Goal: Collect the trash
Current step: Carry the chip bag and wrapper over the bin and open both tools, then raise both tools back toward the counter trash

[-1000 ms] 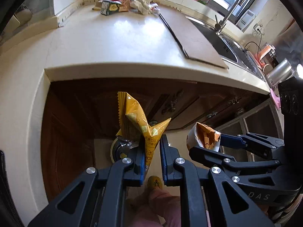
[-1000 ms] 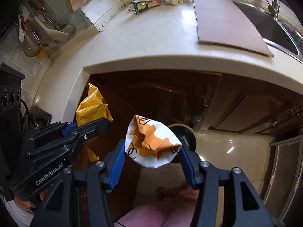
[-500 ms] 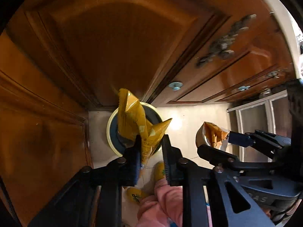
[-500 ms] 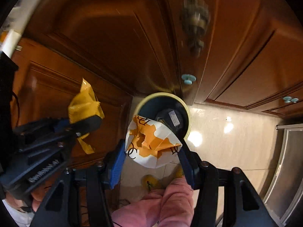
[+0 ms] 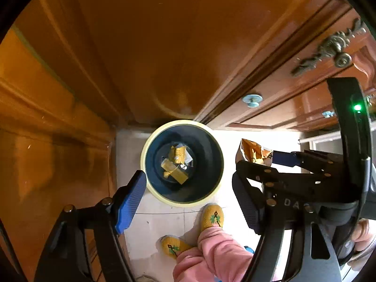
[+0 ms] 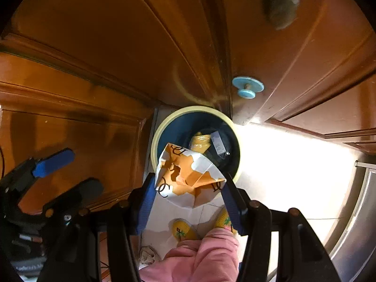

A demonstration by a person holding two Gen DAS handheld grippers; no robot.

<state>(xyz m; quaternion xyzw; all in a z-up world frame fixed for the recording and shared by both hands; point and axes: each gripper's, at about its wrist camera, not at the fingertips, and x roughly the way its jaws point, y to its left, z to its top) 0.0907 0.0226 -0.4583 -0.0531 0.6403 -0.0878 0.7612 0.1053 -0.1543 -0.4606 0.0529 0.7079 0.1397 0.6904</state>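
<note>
Left claw (image 5: 188, 202) is now gaping wide and empty; its yellow wrapper (image 5: 176, 164) is lying in the bin (image 5: 150, 145) beneath. Right claw (image 6: 190, 199) is pinching the orange-white bag (image 6: 188, 178) over the bin's rim.

Wooden cabinet doors (image 5: 145, 47) fill the upper field of both views. An ornate metal handle (image 5: 329, 47) and a pale blue round knob (image 6: 248, 87) are fitted to them. Below lies a light tiled floor (image 6: 282, 164), with yellow patterned slippers (image 5: 212, 216) and pink trouser legs (image 6: 199, 256).
</note>
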